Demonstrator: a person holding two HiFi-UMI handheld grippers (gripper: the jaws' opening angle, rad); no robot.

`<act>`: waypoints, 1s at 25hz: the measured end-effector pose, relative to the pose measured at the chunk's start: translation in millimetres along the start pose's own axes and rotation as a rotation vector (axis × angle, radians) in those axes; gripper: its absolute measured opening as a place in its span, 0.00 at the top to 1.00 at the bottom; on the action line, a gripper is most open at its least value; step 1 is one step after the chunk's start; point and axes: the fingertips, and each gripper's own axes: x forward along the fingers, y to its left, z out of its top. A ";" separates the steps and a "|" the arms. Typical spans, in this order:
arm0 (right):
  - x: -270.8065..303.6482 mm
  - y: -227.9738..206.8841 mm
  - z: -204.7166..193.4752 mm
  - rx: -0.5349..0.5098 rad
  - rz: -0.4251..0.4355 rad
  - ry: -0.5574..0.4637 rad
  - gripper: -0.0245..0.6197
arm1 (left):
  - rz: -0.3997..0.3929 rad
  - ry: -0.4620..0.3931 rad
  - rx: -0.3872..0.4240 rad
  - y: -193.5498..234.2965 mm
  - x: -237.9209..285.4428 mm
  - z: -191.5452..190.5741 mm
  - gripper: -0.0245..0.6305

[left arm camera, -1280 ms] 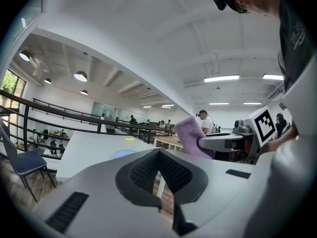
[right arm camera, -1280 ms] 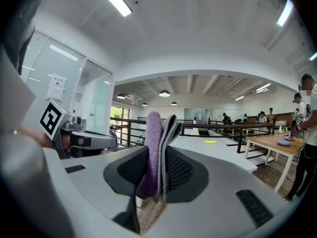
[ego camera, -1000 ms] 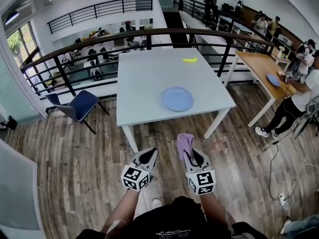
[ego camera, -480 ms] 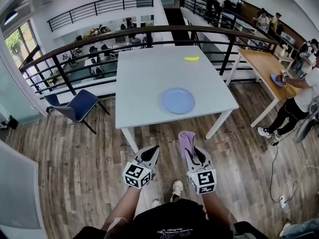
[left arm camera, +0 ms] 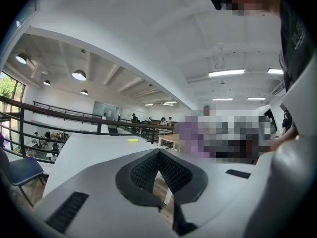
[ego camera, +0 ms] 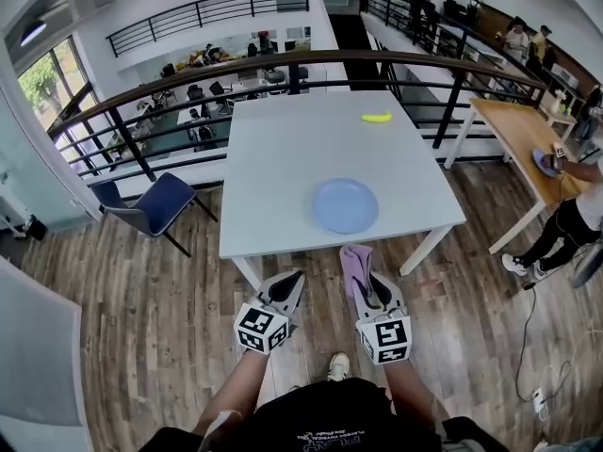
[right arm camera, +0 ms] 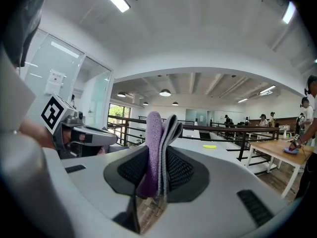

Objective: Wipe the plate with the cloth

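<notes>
Status: I see my left gripper (left arm camera: 158, 157) with jaws pressed together, nothing between them | my right gripper (right arm camera: 159, 175) clamped on the folded purple cloth (right arm camera: 154, 133), which sticks out past the tips | blue plate (ego camera: 345, 205) lies on the white table (ego camera: 273, 168) near its front edge, ahead of both grippers, well apart from the cloth

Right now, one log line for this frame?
phase: wipe not started | left gripper: jaws shut, empty | right gripper: jaws shut on cloth | plate: on table, untouched, ahead of both grippers
</notes>
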 end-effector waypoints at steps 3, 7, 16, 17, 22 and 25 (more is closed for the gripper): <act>11.7 -21.0 -2.7 0.004 0.023 0.002 0.80 | 0.020 0.004 -0.003 0.4 22.8 1.2 0.96; 22.7 -49.1 -9.0 0.003 0.039 0.005 0.80 | 0.036 0.020 -0.008 -2.2 50.7 -2.2 0.96; 47.4 -96.1 -19.8 0.019 0.072 0.022 0.80 | 0.065 0.061 -0.010 0.0 100.9 -8.0 0.96; 50.4 -99.6 -19.8 0.023 0.077 0.022 0.80 | 0.073 0.064 -0.013 1.0 104.3 -8.9 0.96; 62.4 -111.7 -20.3 0.041 0.091 0.016 0.80 | 0.102 0.066 -0.013 10.0 118.1 -6.4 0.96; 72.0 -115.3 -18.0 0.046 0.101 0.011 0.80 | 0.107 0.065 -0.011 15.2 124.9 -3.2 0.96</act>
